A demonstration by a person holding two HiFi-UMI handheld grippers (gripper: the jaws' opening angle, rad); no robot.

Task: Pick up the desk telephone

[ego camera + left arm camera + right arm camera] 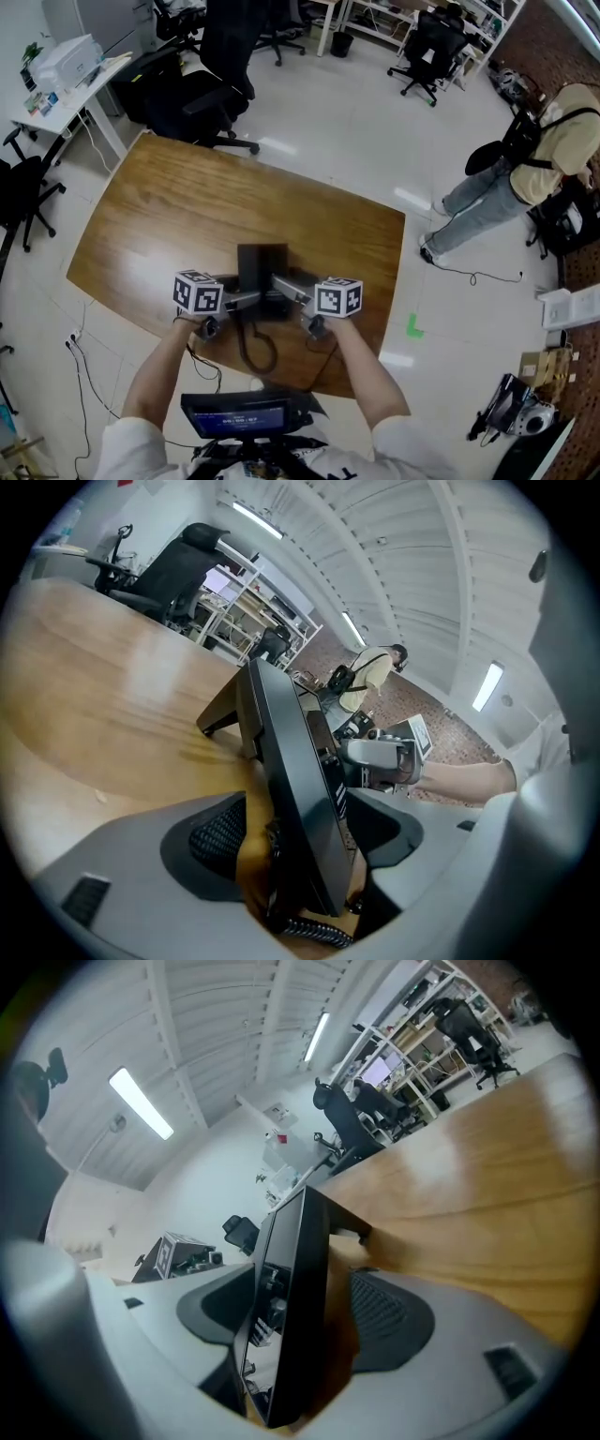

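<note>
Desk telephone [262, 272], black, resting near-centre on the wooden tabletop [169, 216]; left gripper [246, 300] and right gripper [289, 289] straddle its left and right edges, jaws released, nothing grasped; approach apparently complete, clamping and lift outstanding.

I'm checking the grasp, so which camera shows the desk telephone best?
Head view: the desk telephone shows nearly whole from above on the table. The gripper views show it only edge-on, cropped, between open fingers.
</note>
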